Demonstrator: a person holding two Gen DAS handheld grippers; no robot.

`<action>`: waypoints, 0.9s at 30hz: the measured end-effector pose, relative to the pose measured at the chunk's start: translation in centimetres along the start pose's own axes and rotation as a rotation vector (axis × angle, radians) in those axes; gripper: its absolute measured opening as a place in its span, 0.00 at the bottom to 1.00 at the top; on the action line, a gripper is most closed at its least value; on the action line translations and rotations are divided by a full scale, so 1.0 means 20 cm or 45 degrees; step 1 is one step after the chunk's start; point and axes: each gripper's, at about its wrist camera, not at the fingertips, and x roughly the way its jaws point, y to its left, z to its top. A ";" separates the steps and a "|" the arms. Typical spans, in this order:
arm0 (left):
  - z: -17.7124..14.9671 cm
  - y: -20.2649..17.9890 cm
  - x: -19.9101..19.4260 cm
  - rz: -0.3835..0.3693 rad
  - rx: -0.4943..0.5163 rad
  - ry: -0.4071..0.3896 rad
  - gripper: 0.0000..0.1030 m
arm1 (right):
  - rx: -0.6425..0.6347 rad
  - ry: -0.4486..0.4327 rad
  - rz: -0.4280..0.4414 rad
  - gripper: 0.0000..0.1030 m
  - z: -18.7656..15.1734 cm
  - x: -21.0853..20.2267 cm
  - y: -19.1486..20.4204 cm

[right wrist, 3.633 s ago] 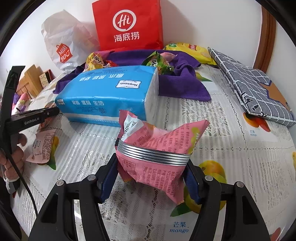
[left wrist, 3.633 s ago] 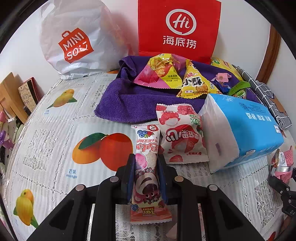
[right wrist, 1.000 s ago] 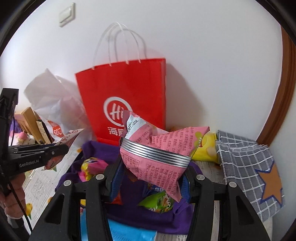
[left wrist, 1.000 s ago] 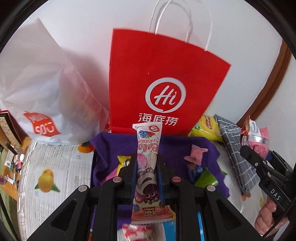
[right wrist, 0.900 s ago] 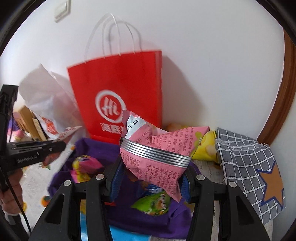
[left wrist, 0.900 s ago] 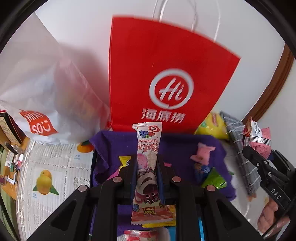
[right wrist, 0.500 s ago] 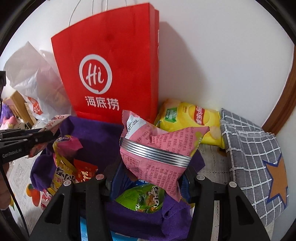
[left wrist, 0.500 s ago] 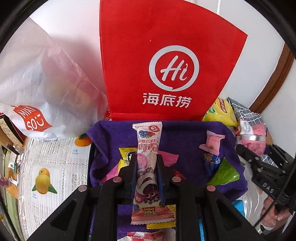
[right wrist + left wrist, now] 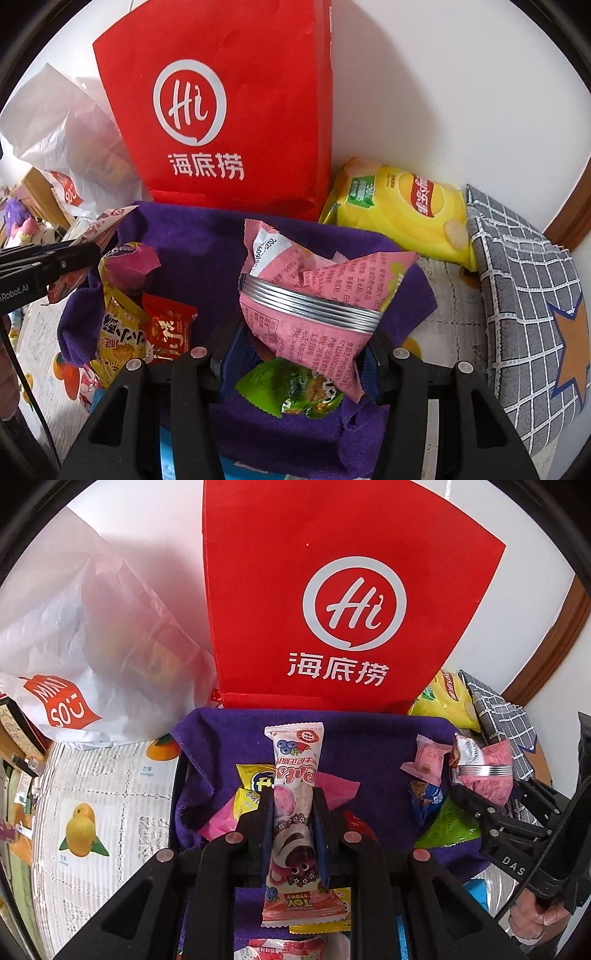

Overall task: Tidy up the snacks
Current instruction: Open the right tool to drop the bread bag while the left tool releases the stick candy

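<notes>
My left gripper (image 9: 293, 805) is shut on a long pink Toy Story snack bar (image 9: 293, 775), held above the purple towel (image 9: 369, 746). My right gripper (image 9: 301, 332) is shut on a pink snack packet (image 9: 314, 291) with a silver band, also above the towel (image 9: 207, 236). The right gripper and its packet (image 9: 484, 771) show at the right of the left wrist view. The left gripper's tip with the bar (image 9: 96, 229) shows at the left of the right wrist view. Several snack packets lie on the towel, among them a green one (image 9: 291, 387), a red one (image 9: 166, 328) and a small pink one (image 9: 424, 760).
A red paper bag (image 9: 332, 590) stands against the wall right behind the towel. A white Miniso bag (image 9: 74, 646) lies to its left. A yellow chip bag (image 9: 402, 206) and a grey checked cloth (image 9: 524, 295) lie at the right. The fruit-print tablecloth (image 9: 103, 794) lies at the left.
Both grippers, each still shut on its snack, have moved forward and tilted down over the purple towel; the red bag looms larger.
</notes>
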 end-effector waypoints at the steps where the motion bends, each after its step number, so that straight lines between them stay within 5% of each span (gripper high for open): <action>1: 0.00 0.00 0.00 0.001 0.001 -0.002 0.18 | -0.002 0.010 0.000 0.51 0.00 0.01 0.00; 18: -0.03 -0.04 0.04 -0.002 0.035 0.033 0.18 | -0.009 0.105 -0.053 0.53 -0.03 0.08 0.03; 27: -0.03 -0.03 0.06 -0.013 0.027 0.050 0.18 | 0.028 0.099 -0.038 0.65 0.00 0.02 0.02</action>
